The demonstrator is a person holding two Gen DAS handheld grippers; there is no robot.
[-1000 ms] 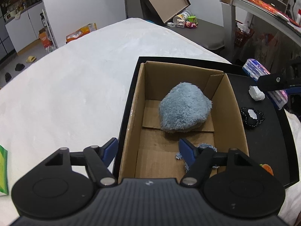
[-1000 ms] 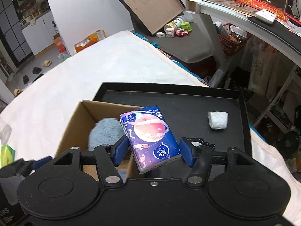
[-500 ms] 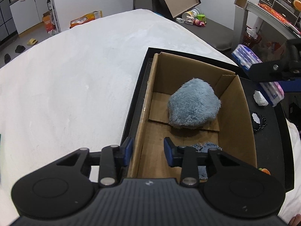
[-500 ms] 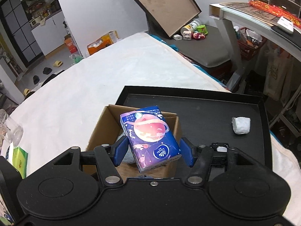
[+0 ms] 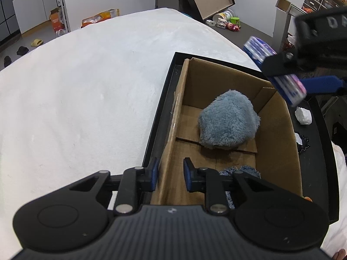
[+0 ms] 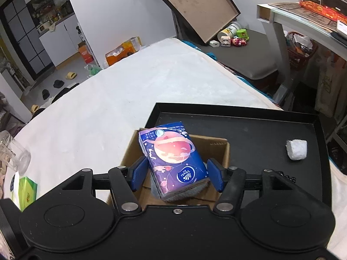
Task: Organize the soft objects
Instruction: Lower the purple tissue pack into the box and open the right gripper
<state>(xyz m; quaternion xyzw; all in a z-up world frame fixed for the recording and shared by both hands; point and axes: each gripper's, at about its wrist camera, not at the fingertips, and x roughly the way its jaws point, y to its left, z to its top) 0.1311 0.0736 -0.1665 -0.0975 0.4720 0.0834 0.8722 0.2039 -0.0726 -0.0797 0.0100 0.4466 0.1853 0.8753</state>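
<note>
A brown cardboard box (image 5: 277, 130) stands in a black tray (image 5: 321, 173) on the white bed. Inside lie a fluffy blue plush (image 5: 227, 121) and a blue knitted piece (image 5: 245, 170) nearer me. My left gripper (image 5: 169, 173) is nearly closed, its fingers either side of the box's left wall; whether they touch it I cannot tell. My right gripper (image 6: 176, 173) is shut on a purple tissue pack (image 6: 173, 158) and holds it above the box (image 6: 219, 151). The pack also shows in the left wrist view (image 5: 275, 71), over the box's far right corner.
A crumpled white tissue (image 6: 297, 149) and a black bead chain (image 5: 302, 143) lie on the tray right of the box. A green pack (image 6: 27, 192) and a clear jar (image 6: 13, 151) sit at the bed's left edge. A desk (image 6: 303, 17) stands at the right.
My left gripper has closed from wide open to nearly shut around the box's left wall. My right gripper has carried the tissue pack left, from over the tray to over the box.
</note>
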